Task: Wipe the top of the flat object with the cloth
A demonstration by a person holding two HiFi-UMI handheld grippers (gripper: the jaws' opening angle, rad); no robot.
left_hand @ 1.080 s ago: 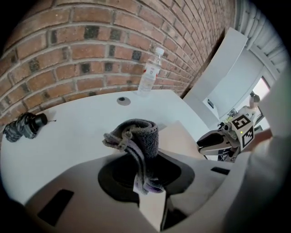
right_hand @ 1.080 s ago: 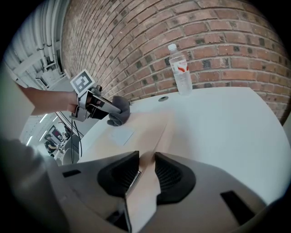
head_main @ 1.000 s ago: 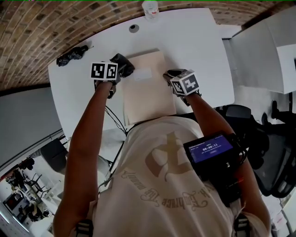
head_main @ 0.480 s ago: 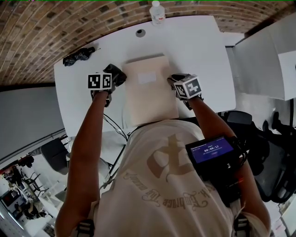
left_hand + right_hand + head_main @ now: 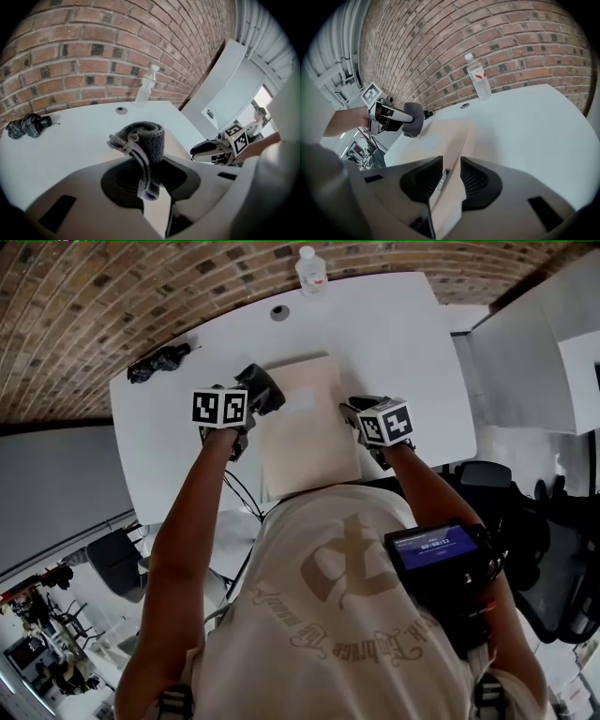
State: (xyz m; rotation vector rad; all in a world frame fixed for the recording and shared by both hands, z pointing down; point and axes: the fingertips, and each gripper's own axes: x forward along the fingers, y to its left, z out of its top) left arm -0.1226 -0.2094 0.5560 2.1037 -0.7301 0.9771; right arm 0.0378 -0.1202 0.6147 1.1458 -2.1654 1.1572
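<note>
Left claw [image 5: 150,174] is clenched on the cloth [image 5: 143,140], a grey folded wad pinched between the jaws, with a rolled loop standing up past the tips and one end hanging down between the pads. In the head view the wad sits at the far left corner of the flat object [image 5: 309,442]. Whether it actually presses on that surface is hard to call from here. The right gripper view shows it right at that left edge.

The flat object is a pale beige slab lying flat in the middle of the white worktop [image 5: 403,334]. Its long sides run away from the person, and a lighter rectangular patch shows near its far end.

Over on the other side, the right claw [image 5: 451,174] is grasping the flat object by its right edge. The beige edge runs straight between the two dark pads, one jaw on each side of it and both closed in against it. Its marker cube [image 5: 386,423] sits just off the slab's right side.

At the far edge of the worktop a clear water bottle [image 5: 311,268] stands upright in front of the brick wall [image 5: 93,51]. A small round grommet [image 5: 279,312] lies near it. Far left, well apart from the action, a dark crumpled bundle [image 5: 155,362] lies on the worktop.
</note>
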